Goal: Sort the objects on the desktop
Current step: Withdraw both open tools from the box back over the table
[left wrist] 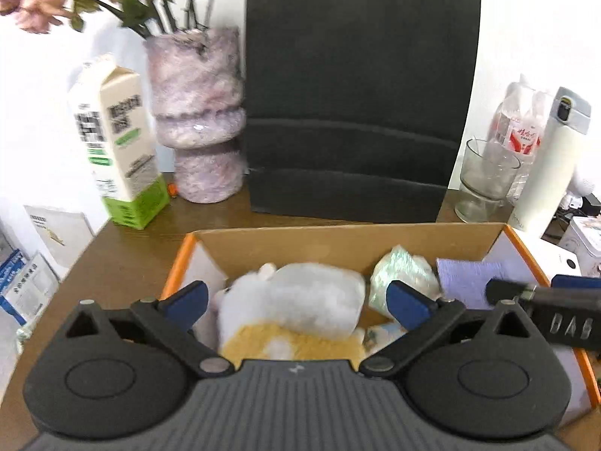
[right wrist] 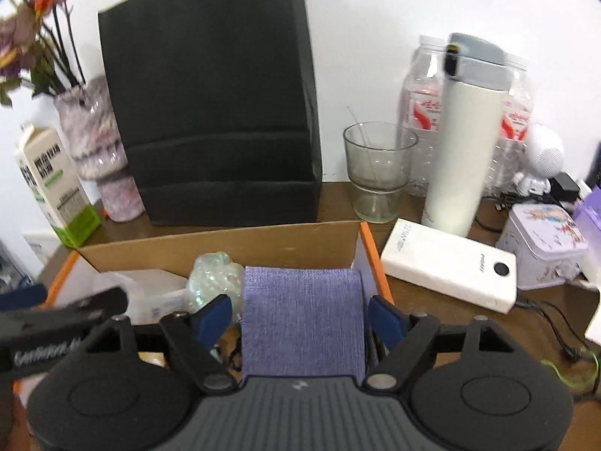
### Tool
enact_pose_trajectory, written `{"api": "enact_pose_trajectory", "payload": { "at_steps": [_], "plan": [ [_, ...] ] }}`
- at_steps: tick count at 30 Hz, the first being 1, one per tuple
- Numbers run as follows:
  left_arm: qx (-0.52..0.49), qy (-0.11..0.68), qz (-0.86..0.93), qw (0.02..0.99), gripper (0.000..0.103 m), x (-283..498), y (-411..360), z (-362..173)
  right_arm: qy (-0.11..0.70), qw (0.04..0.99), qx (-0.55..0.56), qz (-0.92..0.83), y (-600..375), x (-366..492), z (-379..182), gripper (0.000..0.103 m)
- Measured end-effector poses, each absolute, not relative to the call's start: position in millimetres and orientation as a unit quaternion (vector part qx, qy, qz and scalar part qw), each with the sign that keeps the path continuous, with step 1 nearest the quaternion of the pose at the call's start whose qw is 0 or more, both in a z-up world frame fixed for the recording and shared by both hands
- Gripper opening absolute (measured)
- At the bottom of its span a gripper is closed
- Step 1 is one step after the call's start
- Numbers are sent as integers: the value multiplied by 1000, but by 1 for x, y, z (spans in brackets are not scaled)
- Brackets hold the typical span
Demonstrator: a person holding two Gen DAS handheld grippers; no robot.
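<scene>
An open cardboard box (left wrist: 349,242) with orange edges sits on the brown desk. My left gripper (left wrist: 296,302) is open above a white and yellow plush toy (left wrist: 300,300) lying in the box; the toy sits between the fingers without touching them. A crumpled clear wrapper (left wrist: 403,268) and a purple cloth-covered item (left wrist: 465,278) also lie in the box. My right gripper (right wrist: 300,317) is open over the box (right wrist: 225,248), with the purple item (right wrist: 302,315) between its fingers and the wrapper (right wrist: 214,274) to the left. The left gripper shows in the right wrist view (right wrist: 64,319).
Behind the box stand a black paper bag (right wrist: 214,105), a purple vase (left wrist: 199,112) with flowers and a milk carton (left wrist: 116,139). To the right are a glass cup (right wrist: 379,169), a white thermos (right wrist: 465,139), water bottles (right wrist: 424,112), a white power bank (right wrist: 450,263) and a printed tin (right wrist: 541,244).
</scene>
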State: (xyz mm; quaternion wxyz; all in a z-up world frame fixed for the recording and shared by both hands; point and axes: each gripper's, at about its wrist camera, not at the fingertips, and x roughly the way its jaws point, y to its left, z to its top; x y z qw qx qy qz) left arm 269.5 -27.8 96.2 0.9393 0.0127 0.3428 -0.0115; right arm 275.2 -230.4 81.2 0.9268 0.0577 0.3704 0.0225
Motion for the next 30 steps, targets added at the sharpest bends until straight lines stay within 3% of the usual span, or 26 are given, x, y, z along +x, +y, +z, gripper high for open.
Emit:
{"api": "enact_pose_trajectory", "payload": {
  "at_steps": [12,21,30],
  "plan": [
    [-51,293,-61,953,103,113,16,115,307,948,60,62,-235,125,100,81],
    [-75,248,-90,962,103,-25,39,77,218,974,18,57,-223,-33,71,85],
    [-62,244,-59,966,103,-84,44,44,204,977,-8,65,-220,-117,39,90]
  ]
}}
